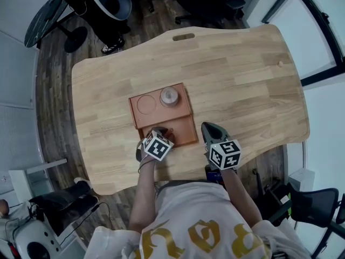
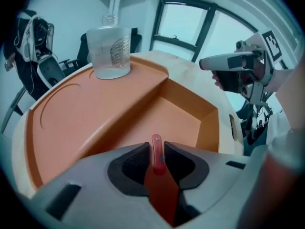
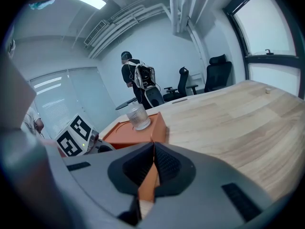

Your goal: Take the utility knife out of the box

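An orange box [image 1: 186,136] lies on the wooden table [image 1: 242,80], with a sunken compartment [image 2: 178,120] at its near end. In the left gripper view, the red utility knife [image 2: 159,175] stands on edge between the dark pads [image 2: 133,163], which close on both its sides. My left gripper [image 2: 156,154] points steeply down into that compartment, shut on the knife. From the head view, the left gripper [image 1: 160,132] hides the knife. My right gripper [image 1: 208,127] rests just right of the box, its jaws shut and empty; it also shows as the right gripper [image 3: 153,149].
A clear glass jar [image 1: 169,96] stands on the box's raised far part, beside a round recess [image 1: 146,104]. Office chairs [image 1: 110,1] stand beyond the table's far edge. A person [image 3: 136,80] stands far off in the room.
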The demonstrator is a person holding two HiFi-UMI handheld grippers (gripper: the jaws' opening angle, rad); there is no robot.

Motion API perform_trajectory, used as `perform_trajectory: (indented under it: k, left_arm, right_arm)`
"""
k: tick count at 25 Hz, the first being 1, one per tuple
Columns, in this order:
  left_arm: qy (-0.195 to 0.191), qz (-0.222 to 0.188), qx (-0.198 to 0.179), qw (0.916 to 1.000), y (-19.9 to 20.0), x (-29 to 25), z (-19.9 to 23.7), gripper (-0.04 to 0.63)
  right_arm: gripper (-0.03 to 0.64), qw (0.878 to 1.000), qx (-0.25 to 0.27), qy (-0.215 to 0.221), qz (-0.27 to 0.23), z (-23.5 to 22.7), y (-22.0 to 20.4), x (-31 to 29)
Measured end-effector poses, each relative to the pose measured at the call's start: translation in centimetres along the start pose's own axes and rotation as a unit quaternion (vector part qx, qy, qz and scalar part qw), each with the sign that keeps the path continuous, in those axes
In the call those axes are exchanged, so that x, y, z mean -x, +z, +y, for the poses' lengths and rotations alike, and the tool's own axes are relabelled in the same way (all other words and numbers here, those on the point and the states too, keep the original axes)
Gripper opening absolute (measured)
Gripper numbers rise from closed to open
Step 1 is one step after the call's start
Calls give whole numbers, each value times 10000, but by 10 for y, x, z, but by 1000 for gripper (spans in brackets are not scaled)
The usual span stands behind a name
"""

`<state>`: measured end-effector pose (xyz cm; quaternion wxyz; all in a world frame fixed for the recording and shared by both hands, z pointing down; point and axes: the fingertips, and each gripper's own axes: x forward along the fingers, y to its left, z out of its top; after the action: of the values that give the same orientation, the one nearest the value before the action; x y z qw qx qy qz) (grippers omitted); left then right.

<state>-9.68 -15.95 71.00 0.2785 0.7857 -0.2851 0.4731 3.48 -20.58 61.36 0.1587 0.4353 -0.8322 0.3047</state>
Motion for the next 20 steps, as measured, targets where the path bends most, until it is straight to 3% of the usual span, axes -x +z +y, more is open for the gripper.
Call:
perform_trajectory:
  k: [3, 9, 20]
  left_arm:
    - [150, 31, -337, 9993, -1, -1, -2, 91]
    - [367, 104, -543, 9978, -2, -2, -6, 92]
    - [592, -164, -281, 9977, 0, -1, -2, 81]
  right_arm:
    - [12, 10000, -4, 27, -33, 1, 2, 2]
    - [12, 9999, -11, 96, -80, 6, 7, 7]
    - [12, 9998, -53, 154, -121, 14, 5, 10]
